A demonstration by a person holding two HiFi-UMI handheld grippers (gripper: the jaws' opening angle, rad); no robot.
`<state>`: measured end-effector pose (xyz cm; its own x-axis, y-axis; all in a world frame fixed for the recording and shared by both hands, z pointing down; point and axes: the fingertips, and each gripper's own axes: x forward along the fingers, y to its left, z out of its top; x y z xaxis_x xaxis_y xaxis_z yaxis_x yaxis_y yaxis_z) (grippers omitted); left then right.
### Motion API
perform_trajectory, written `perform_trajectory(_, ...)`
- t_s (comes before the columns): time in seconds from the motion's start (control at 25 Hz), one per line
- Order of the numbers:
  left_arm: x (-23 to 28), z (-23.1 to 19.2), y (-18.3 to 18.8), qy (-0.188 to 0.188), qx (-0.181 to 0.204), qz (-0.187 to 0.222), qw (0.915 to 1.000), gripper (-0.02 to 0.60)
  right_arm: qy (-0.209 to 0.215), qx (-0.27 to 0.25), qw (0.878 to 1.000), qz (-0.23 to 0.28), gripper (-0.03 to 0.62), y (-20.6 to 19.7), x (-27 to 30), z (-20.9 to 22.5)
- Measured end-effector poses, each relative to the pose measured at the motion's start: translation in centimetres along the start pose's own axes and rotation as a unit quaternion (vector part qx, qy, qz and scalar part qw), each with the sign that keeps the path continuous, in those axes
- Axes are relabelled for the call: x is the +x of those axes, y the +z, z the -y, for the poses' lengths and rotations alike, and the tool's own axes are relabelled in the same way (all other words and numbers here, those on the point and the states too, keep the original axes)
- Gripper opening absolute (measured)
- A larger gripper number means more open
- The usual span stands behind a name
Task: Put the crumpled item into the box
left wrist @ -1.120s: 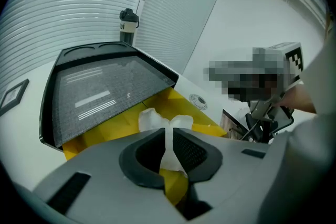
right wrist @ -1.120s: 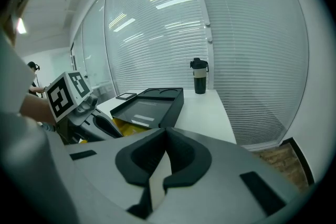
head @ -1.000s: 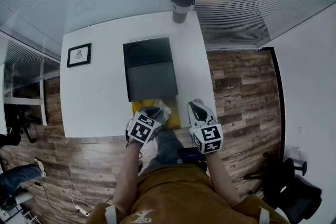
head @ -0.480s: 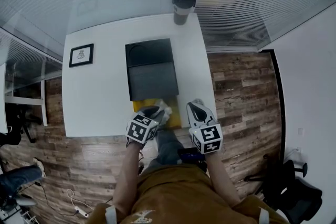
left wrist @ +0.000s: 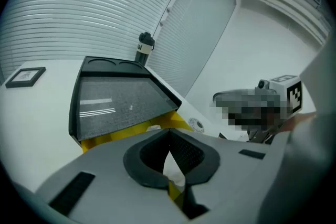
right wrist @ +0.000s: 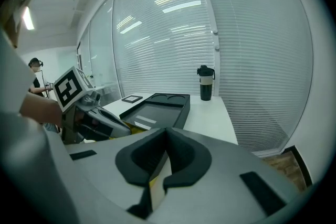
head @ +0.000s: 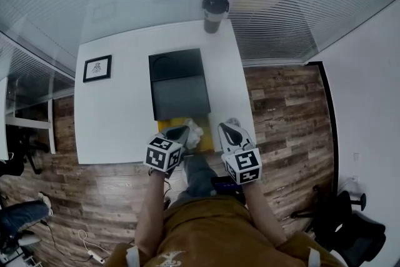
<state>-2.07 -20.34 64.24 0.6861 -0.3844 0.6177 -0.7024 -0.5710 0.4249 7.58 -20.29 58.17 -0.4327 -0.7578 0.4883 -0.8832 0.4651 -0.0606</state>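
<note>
Head view: crumpled white paper (head: 194,132) noted at the near edge of the white table (head: 119,115), over a yellow surface (head: 170,126) and just beside the left gripper (head: 177,133). In the left gripper view the jaws are seen drawn together, tips meeting, with the paper (left wrist: 172,169) caught in the narrow slit between the pads.

The right gripper (head: 229,130) is held just right of the paper, apart from it. Its jaws are closed tip to tip, with nothing gripped.

The black box (head: 180,81) is set just beyond the yellow surface, its far half bearing round recesses. A dark travel mug (head: 214,11) is placed at the far table edge. A framed picture (head: 97,67) is laid flat to the left of the box. A wood floor (head: 287,109) is seen to the right of the table.
</note>
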Motion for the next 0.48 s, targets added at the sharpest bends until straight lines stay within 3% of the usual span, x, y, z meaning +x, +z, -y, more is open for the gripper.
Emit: perform_trajectory(0.48, -4.3, -0.5, 3.2, 0.055, 0.003, 0.094, 0.9941, 0.025, -0.005, -0.036, 0.999, 0.03, 0.012, 2.2, -1.6, -1.6)
